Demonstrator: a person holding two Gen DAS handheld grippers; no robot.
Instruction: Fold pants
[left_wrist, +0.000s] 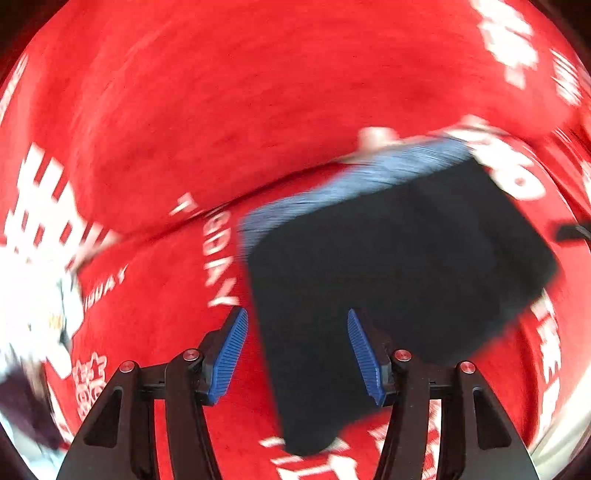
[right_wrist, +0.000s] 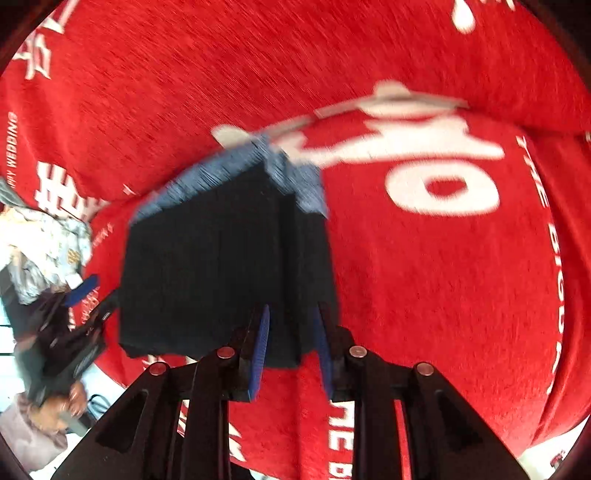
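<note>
The pants (left_wrist: 388, 266) are black with a blue-grey waistband (left_wrist: 362, 177), folded into a compact rectangle on the red cloth. My left gripper (left_wrist: 297, 321) is open above their near left part, its blue pads (left_wrist: 231, 354) apart and empty. In the right wrist view the pants (right_wrist: 221, 266) lie centre-left with the waistband (right_wrist: 236, 166) at the far edge. My right gripper (right_wrist: 291, 314) stands over the pants' near right edge with a narrow gap between its blue pads (right_wrist: 260, 354); nothing is pinched. Both views are motion-blurred.
A red cloth with white lettering (right_wrist: 443, 258) covers the surface, with a ridge or fold behind the pants (left_wrist: 221, 184). A pale patterned garment pile (right_wrist: 48, 243) lies at the left. The left gripper and the hand holding it (right_wrist: 74, 325) show at the left edge.
</note>
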